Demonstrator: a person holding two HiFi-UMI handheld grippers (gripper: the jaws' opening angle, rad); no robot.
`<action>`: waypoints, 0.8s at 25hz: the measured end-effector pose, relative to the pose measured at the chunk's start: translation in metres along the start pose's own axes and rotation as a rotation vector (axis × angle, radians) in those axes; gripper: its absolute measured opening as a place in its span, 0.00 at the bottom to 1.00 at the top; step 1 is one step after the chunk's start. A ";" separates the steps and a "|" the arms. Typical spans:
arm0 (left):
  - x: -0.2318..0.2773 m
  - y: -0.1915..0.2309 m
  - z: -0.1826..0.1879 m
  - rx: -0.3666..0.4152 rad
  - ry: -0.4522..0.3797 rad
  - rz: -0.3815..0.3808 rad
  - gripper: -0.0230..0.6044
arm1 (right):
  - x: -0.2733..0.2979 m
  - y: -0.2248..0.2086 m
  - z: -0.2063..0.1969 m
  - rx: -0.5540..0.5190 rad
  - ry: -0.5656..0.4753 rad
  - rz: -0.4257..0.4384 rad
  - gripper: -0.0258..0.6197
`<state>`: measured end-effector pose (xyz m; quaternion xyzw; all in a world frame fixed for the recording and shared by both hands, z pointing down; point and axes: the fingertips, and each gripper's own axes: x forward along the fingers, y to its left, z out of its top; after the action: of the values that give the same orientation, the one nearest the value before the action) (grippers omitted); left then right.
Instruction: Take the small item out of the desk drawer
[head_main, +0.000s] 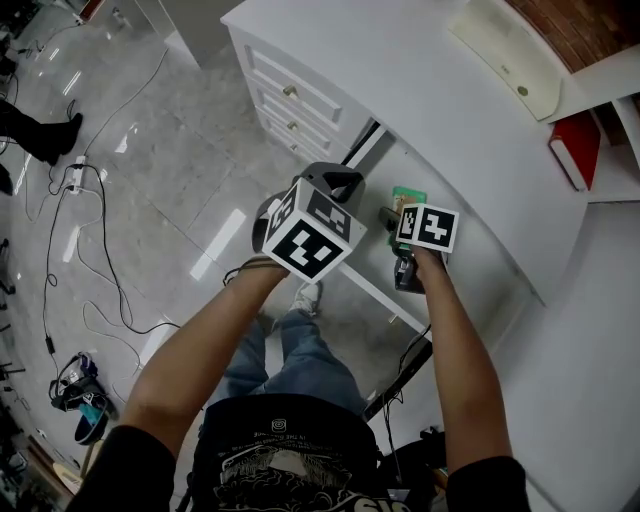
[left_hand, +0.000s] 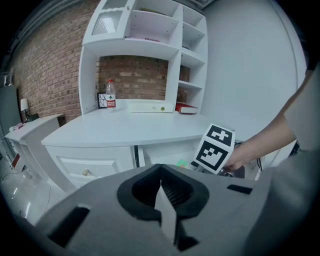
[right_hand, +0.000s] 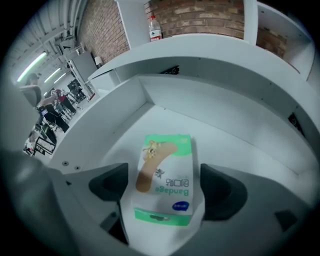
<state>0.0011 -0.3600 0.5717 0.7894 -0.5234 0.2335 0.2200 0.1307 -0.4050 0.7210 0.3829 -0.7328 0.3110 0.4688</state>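
A green and white bandage box (right_hand: 162, 180) lies flat in the open white drawer (right_hand: 150, 95) under the desk top. My right gripper (right_hand: 166, 186) is open and straddles the box, one finger on each long side; I see a thin gap at both sides. In the head view the box (head_main: 408, 196) shows just beyond the right gripper (head_main: 398, 222), which reaches into the drawer (head_main: 375, 285). My left gripper (head_main: 335, 182) hovers to the left of it, in front of the desk. It is shut with nothing in it, its fingers meeting in the left gripper view (left_hand: 161, 187).
The white desk (head_main: 400, 80) carries a flat white case (head_main: 505, 55) and a red book (head_main: 575, 148); a water bottle (left_hand: 110, 101) stands at its back. A stack of closed drawers (head_main: 290, 110) is at the left. Cables (head_main: 100, 230) trail over the glossy floor.
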 end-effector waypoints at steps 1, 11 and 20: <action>0.000 0.000 0.000 0.000 0.002 0.000 0.04 | 0.001 -0.001 0.000 -0.003 0.004 -0.012 0.73; -0.010 0.008 0.002 0.007 0.028 0.024 0.04 | 0.001 -0.006 -0.001 -0.009 0.029 -0.063 0.67; -0.024 0.018 0.015 0.000 0.025 0.060 0.04 | 0.000 -0.001 0.000 -0.008 0.049 -0.064 0.60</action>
<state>-0.0221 -0.3576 0.5475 0.7704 -0.5440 0.2498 0.2196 0.1319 -0.4055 0.7212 0.3967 -0.7095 0.3024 0.4979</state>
